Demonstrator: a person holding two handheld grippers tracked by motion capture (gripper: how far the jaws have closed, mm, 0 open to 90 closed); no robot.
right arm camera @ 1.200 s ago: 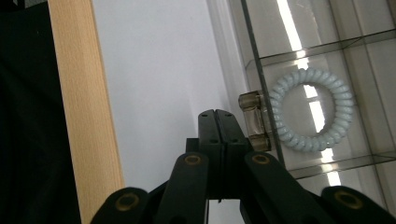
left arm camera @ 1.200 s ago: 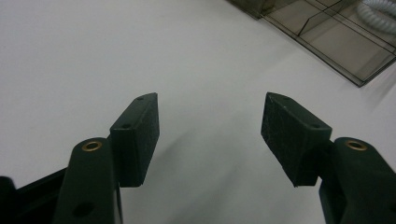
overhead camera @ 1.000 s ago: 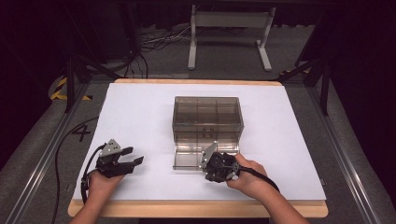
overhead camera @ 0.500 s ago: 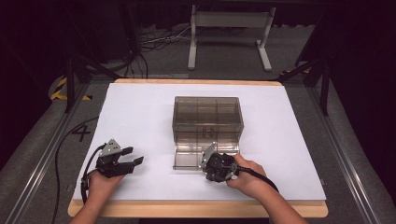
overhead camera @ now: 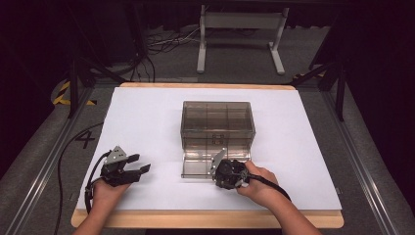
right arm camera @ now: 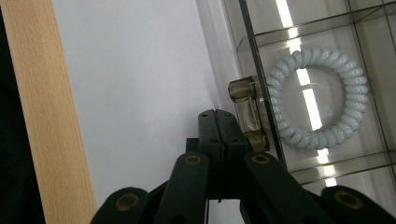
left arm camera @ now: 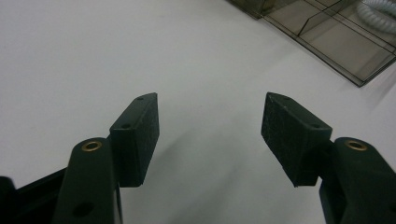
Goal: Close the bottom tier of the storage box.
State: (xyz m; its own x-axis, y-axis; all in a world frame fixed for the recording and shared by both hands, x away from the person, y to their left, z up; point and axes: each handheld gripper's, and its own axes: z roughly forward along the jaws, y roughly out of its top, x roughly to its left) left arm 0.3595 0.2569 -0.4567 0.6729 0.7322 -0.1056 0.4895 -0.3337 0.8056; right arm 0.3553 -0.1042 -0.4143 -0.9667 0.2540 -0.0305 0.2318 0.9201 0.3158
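Drawer of smoky clear plastic organiser box (overhead camera: 215, 164) is standing pulled out; your right gripper (right arm camera: 223, 122), jaws pressed together, is sitting beside its rigid handle (right arm camera: 247, 112). Left gripper (left arm camera: 210, 133) is resting spread, empty. Springy pale-blue coil hair tie (right arm camera: 317, 95) is lying inside: light, soft.

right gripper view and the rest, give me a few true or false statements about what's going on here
1. The right tongs are wide open. False: the jaws are pressed together beside the drawer handle.
2. A pale coiled ring lies in the drawer. True.
3. The left tongs grip a block. False: they are open with nothing between them, over the white sheet.
4. The drawer is pulled out from the box. True.
5. The left tongs touch the box. False: they sit apart from it, to its left.
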